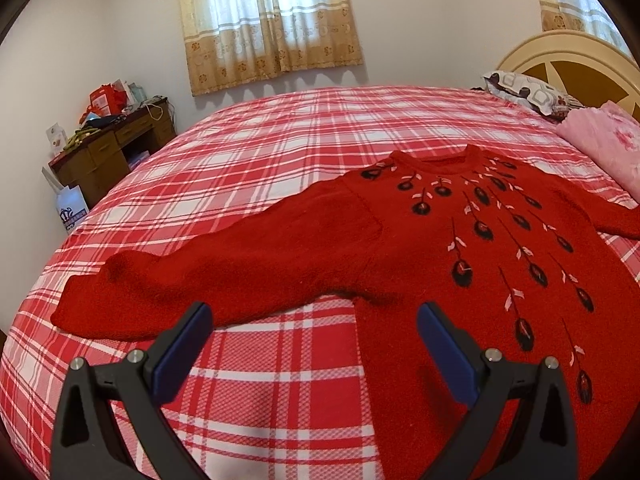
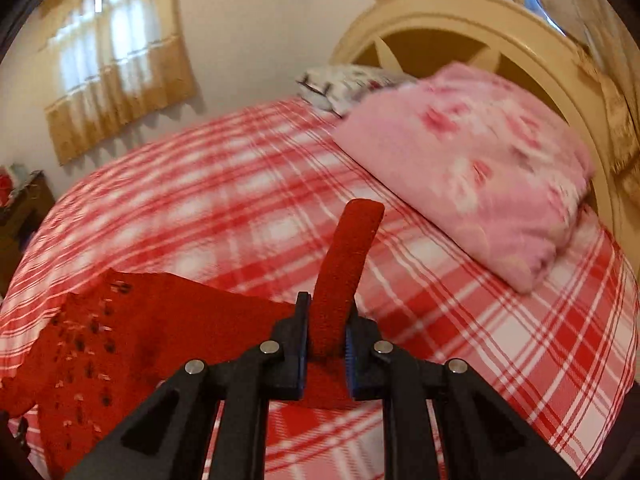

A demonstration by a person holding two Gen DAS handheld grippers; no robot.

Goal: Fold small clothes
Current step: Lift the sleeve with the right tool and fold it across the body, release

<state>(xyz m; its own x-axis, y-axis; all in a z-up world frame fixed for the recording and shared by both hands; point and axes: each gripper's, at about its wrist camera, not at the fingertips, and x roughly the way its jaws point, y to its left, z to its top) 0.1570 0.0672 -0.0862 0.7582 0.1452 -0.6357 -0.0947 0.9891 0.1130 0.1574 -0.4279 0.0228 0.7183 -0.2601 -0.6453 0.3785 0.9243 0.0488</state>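
Observation:
A red knitted sweater (image 1: 460, 248) with black and white leaf embroidery lies flat, front up, on the plaid bed (image 1: 260, 152). Its left sleeve (image 1: 192, 284) stretches out toward the left. My left gripper (image 1: 314, 314) is open and empty, hovering just in front of the sleeve and the sweater's side edge. My right gripper (image 2: 326, 312) is shut on the cuff end of the other sleeve (image 2: 344, 256), which sticks up between the pads, lifted off the bed. The sweater's body (image 2: 120, 340) lies to the left in the right wrist view.
A pink folded blanket (image 2: 472, 168) and a patterned pillow (image 1: 524, 90) lie at the cream headboard (image 1: 568, 50). A brown desk (image 1: 108, 152) with clutter stands by the far left wall. Curtained windows (image 1: 268, 20) are behind the bed.

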